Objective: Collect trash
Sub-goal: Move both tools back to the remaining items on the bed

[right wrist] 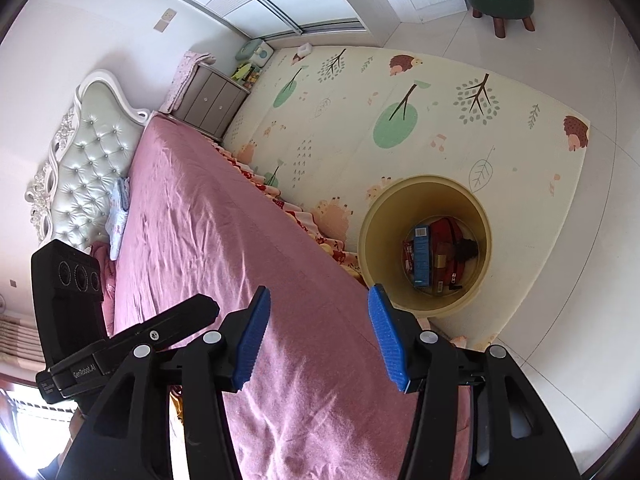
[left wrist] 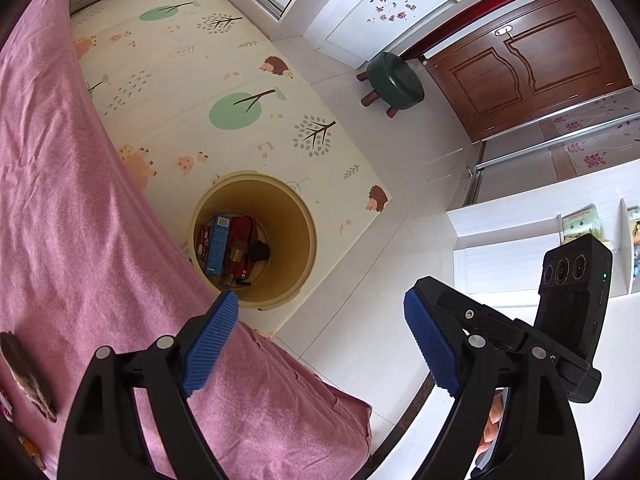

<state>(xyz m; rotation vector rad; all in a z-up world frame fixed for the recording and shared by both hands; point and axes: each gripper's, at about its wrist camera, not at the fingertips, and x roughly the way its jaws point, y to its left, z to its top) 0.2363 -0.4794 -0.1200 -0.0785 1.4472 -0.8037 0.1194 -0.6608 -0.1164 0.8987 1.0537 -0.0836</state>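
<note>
A yellow bin (left wrist: 298, 240) (right wrist: 380, 220) stands on the play mat beside the bed. Inside it lie a blue box (left wrist: 218, 248) (right wrist: 422, 256), red packaging (left wrist: 245, 225) (right wrist: 446, 227) and other small pieces. My left gripper (left wrist: 320, 308) hangs open over the bed's corner, just short of the bin, with nothing between its blue pads. My right gripper (right wrist: 319, 296) is open above the pink bedspread (right wrist: 224, 232), also holding nothing, with the bin ahead to its right. A brown crumpled wrapper (left wrist: 24, 372) lies on the bedspread at the far left of the left wrist view.
The bed (left wrist: 60, 200) has a tufted headboard (right wrist: 84, 160) and a nightstand (right wrist: 212, 100) beside it. A patterned play mat (left wrist: 192, 80) covers the floor by the bed. A green stool (left wrist: 394, 80) and a wooden door (left wrist: 532, 60) are further off, across white tile floor (left wrist: 380, 272).
</note>
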